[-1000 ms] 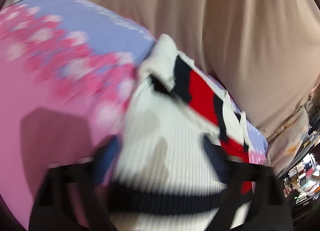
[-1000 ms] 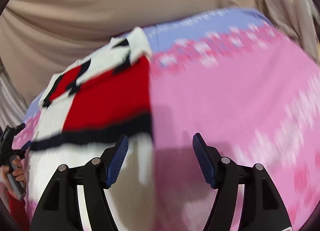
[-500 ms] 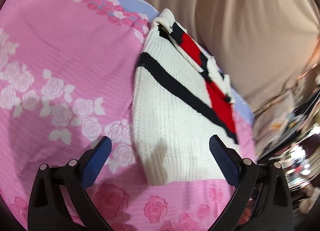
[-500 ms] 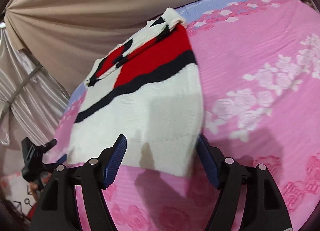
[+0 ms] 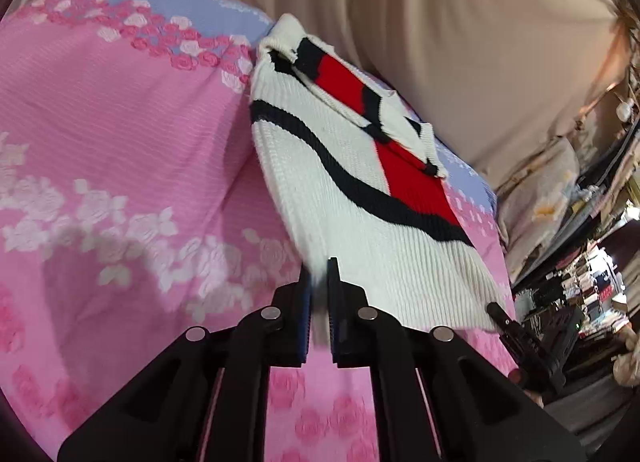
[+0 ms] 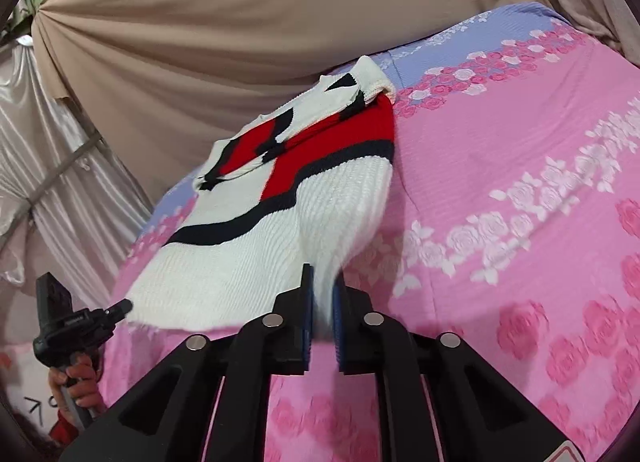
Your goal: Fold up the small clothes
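On the pink bedspread (image 5: 120, 133), each claw — left (image 5: 319, 282), right (image 6: 322, 286) — pinches the sweater (image 5: 352, 197) hem; only the right view shows a hand (image 6: 80, 382).

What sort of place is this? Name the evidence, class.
Probably a bedroom: a pink rose-patterned bedspread under the white knitted sweater, beige draped curtains behind, cluttered shelves at one side.

Your left gripper (image 5: 318, 282) and right gripper (image 6: 322, 288), wide apart before, have each clamped the sweater's (image 5: 360, 197) hem corners.
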Demonstrator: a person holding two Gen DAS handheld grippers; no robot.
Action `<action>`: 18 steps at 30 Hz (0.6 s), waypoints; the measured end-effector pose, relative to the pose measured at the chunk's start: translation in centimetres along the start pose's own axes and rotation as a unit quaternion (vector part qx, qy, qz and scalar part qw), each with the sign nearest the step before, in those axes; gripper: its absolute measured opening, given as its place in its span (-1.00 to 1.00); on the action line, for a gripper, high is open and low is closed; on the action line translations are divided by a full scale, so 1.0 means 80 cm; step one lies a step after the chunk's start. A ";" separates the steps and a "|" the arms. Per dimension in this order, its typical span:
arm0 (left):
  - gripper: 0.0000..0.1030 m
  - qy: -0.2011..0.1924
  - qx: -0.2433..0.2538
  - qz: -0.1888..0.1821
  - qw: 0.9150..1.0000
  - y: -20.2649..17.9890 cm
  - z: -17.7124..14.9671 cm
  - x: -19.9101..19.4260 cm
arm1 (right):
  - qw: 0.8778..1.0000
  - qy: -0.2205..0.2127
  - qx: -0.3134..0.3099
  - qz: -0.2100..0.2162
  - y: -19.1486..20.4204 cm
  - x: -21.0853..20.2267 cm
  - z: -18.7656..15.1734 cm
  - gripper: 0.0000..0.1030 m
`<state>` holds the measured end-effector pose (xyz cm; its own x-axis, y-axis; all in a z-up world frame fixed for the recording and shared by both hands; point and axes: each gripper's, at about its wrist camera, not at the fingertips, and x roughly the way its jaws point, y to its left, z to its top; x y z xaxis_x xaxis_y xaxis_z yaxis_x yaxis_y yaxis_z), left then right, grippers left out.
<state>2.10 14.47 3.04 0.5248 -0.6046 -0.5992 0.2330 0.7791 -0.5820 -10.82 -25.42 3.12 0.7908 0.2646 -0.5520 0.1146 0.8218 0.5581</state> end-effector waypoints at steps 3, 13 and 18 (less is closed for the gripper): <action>-1.00 0.011 0.021 -0.007 1.000 -0.008 -0.027 -0.046 | 0.999 0.017 -0.035 -0.015 0.005 -0.041 -0.015 -0.91; 0.42 0.006 -0.047 -0.003 0.999 0.038 -0.034 -0.009 | 0.995 0.024 -0.050 -0.078 -0.012 -0.009 -0.035 0.42; 0.58 0.000 -0.071 -0.015 0.997 0.054 -0.012 0.045 | 0.997 0.061 0.041 -0.033 -0.052 0.048 -0.019 0.43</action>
<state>4.27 15.47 -2.16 0.5187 -0.6277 -0.5805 0.1308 0.7293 -0.6716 -9.19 -27.05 -2.24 0.7016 0.2752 -0.6573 0.2160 0.7969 0.5642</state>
